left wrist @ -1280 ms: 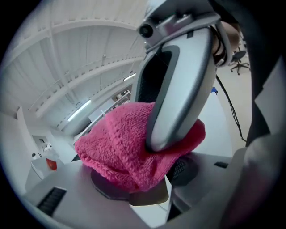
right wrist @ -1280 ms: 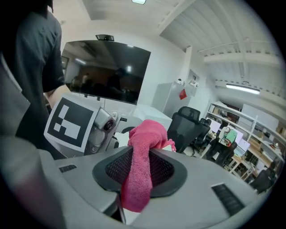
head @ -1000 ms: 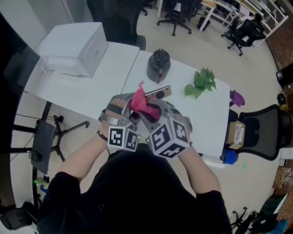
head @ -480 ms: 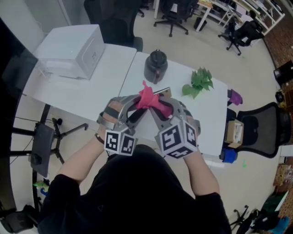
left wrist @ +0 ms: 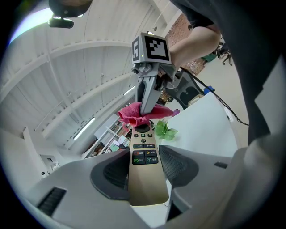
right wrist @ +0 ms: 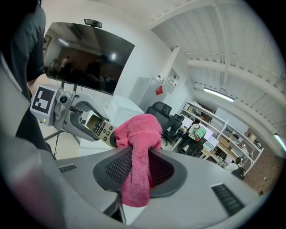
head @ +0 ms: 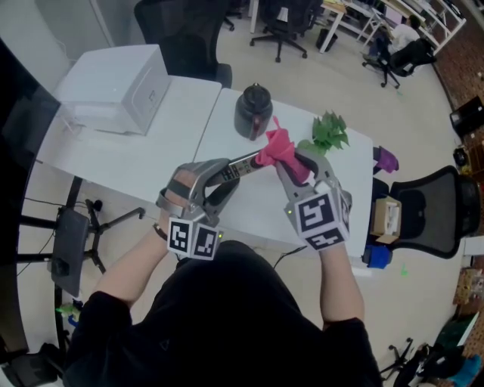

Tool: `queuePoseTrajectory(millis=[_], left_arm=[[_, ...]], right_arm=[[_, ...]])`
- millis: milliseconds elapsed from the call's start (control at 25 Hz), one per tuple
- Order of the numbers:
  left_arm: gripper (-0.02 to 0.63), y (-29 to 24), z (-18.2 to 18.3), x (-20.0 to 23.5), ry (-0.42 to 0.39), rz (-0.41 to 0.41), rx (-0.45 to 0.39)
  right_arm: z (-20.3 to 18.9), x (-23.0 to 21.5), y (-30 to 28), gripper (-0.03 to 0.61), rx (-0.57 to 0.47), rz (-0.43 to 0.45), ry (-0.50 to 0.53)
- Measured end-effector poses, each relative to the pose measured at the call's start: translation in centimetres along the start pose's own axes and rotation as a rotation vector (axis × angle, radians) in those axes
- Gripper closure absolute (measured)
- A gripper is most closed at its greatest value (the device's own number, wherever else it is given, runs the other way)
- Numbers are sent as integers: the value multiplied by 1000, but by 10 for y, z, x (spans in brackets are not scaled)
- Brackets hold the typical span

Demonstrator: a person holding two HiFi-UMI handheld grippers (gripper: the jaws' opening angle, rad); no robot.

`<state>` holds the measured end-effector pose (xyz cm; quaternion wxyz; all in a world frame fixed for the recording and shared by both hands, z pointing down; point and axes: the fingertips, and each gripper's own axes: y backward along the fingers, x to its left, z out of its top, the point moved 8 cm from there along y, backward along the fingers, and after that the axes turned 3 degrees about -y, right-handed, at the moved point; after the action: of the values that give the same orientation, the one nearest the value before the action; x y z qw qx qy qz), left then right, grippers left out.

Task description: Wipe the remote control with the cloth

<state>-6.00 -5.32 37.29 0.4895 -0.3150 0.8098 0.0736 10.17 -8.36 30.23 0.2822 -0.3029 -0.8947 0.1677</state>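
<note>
1. Both grippers hover over the table (head: 189,113): the left gripper (head: 225,172) holds the remote control (head: 243,163), the right gripper (head: 292,162) rubs the pink cloth (head: 274,145) on its far end.
2. Left jaws clamp the stiff, smooth remote's bottom end.
3. Right jaws pinch the soft, light cloth's middle.

White table (head: 121,155) on pale floor (head: 427,113), black office chairs (head: 281,21) beyond, another black chair (head: 439,215) just beside its right end

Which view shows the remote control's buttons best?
Left gripper view: the remote control faces the camera between the jaws. Right gripper view shows it small behind the cloth; head view, only a strip.
</note>
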Motion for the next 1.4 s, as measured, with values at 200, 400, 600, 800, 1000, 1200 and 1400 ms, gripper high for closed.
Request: queuePoseTrajectory(millis=[200, 400, 600, 800, 1000, 1200, 1400], left_arm=[[403, -1, -6, 8, 172, -18, -24], [403, -8, -26, 41, 970, -175, -263], [403, -12, -48, 53, 1659, -304, -611], [403, -15, -54, 52, 1989, -389, -829], [403, -16, -53, 42, 2034, -517, -851], [403, -14, -46, 30, 1998, -640, -802], [403, -9, -40, 21, 1925, -762, -761]], right_arm=[[5, -10, 12, 477, -148, 14, -88], [-9, -27, 33, 476, -569, 142, -509], [-32, -12, 18, 476, -674, 292, -757], [-41, 28, -14, 476, -636, 578, -896], [-36, 56, -32, 476, -544, 758, -896], [-35, 56, -38, 476, -539, 809, -931], [-35, 39, -34, 476, -580, 772, -951]])
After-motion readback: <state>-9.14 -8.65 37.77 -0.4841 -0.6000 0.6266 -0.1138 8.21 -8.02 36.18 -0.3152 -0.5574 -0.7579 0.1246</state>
